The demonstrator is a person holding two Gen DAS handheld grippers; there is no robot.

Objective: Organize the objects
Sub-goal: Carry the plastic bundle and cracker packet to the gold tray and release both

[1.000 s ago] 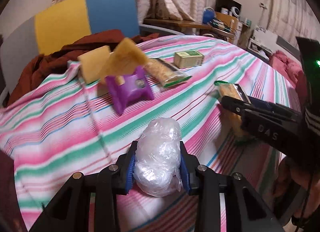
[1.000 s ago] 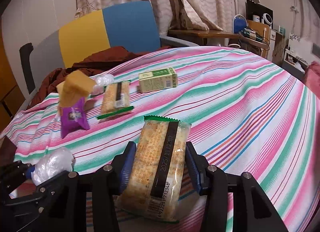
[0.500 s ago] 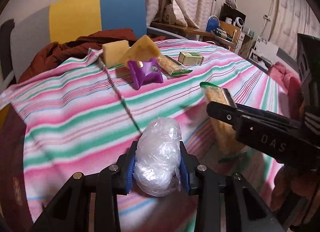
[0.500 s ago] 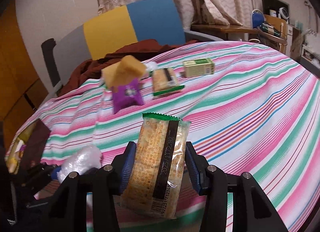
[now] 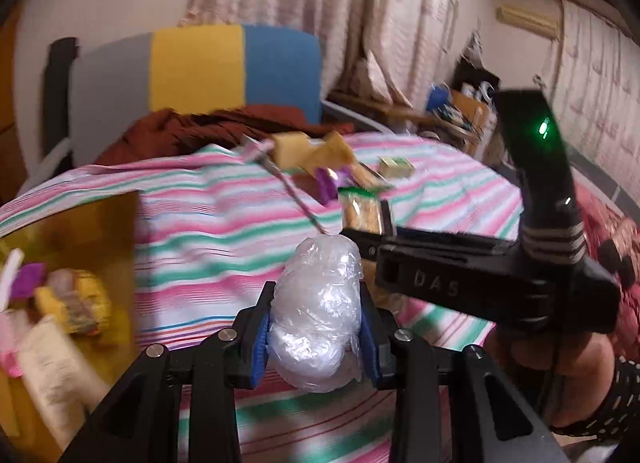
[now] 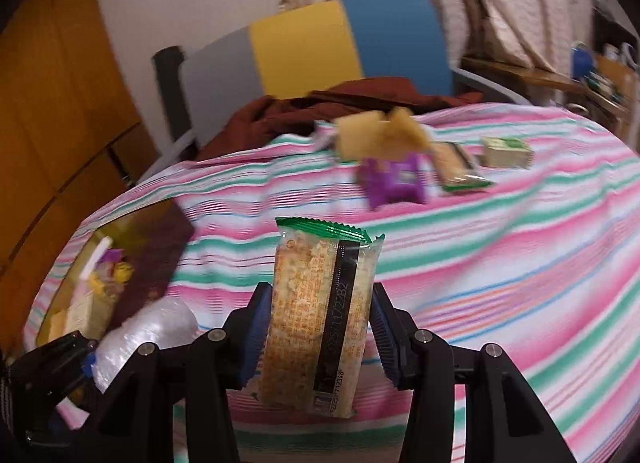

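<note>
My left gripper (image 5: 316, 327) is shut on a crumpled clear plastic bundle (image 5: 318, 311), held above the striped tablecloth (image 5: 208, 231). My right gripper (image 6: 320, 335) is shut on a cracker packet (image 6: 320, 319) with a green top edge; it also shows in the left wrist view (image 5: 362, 211). The plastic bundle shows at the lower left of the right wrist view (image 6: 144, 335). A gold-lined box (image 5: 108, 231) with several snacks inside sits at the table's left edge, also in the right wrist view (image 6: 120, 231).
Far across the table lie yellow sponge-like pieces (image 6: 380, 135), a purple packet (image 6: 394, 179), a second cracker packet (image 6: 456, 167) and a small green-and-cream box (image 6: 506, 151). A brown cloth (image 6: 340, 99) and a grey-yellow-blue chair back (image 6: 320, 47) stand behind.
Both grippers have pulled back and swung left with their loads still held. The gold-lined box with snacks has come into view at the left.
</note>
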